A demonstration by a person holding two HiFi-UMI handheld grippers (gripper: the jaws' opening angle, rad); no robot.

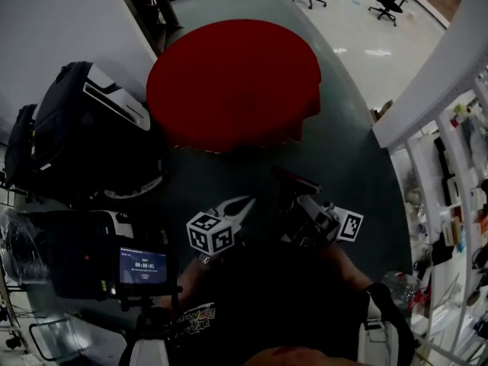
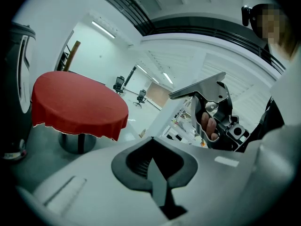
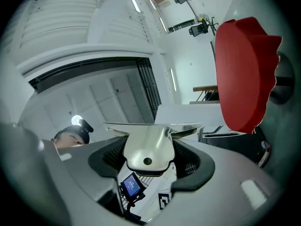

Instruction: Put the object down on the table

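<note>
The right gripper (image 3: 148,160) is clenched on the object (image 3: 155,135), a smooth, shiny piece of metal with a flat flared top edge, a rounded lower end and one small hole. It is held in the air in front of the person, well short of the table (image 1: 232,82). The table is round, under a matte red cloth whose scalloped hem hangs over a metal pedestal. The left gripper (image 2: 151,157) is closed on nothing, its dark ribbed pads meeting at the tips. Black bags (image 1: 84,128) with white trim lie left of the table. A small screen (image 1: 142,265) shows a timer that seems to read 00:00:01.
</note>
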